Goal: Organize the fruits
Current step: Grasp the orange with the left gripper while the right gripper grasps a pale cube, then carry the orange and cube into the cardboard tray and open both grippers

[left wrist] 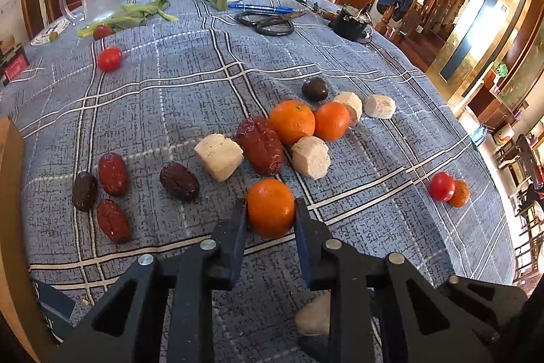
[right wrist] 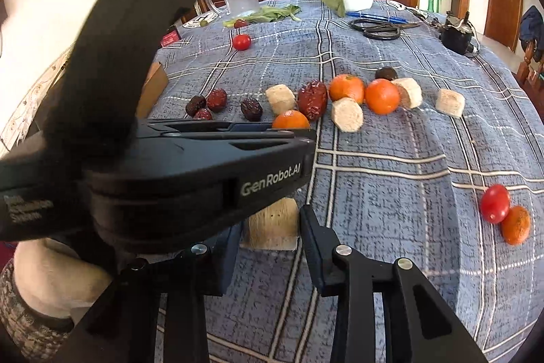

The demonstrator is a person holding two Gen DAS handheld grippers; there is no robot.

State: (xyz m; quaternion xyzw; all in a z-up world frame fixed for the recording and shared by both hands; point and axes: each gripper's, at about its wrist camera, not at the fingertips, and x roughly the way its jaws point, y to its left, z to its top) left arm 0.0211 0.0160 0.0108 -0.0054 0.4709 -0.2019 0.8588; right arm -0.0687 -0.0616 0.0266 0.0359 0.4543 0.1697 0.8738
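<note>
Left tongs (left wrist: 271, 210): pinching a tangerine (left wrist: 270, 207), one pad pressed against each side of the fruit.
Left tongs pose: pointing steeply down at the table (left wrist: 374, 63) from the near edge; in the right wrist view their black body (right wrist: 190, 165) crosses the left half of the picture, with a person's wrist and patterned sleeve (right wrist: 37, 298) below it.
Tangerine place: on the blue plaid cloth, just in front of the big wrinkled red date (left wrist: 260, 145), on the near side of it.
Right tongs (right wrist: 270, 227): narrowly spread around a pale cut chunk (right wrist: 272, 225); the right finger (right wrist: 314, 237) stands at the chunk's edge, the left finger is partly hidden under the other tool, so I cannot tell whether the pads press on it.
Right tongs pose: angled down at the table, close beside the left tongs.
Pale chunk place: well nearer than the big red date, on the near side of the held tangerine; in the left wrist view it shows below the fingers (left wrist: 314, 315).
Other fruit by the big red date: two tangerines (left wrist: 292, 121) and white chunks (left wrist: 219, 155) touching or just beside it; smaller dates (left wrist: 114, 174) to its left.
Far right of the big red date: a cherry tomato (left wrist: 441, 186) touching a small orange fruit (left wrist: 459, 193).
</note>
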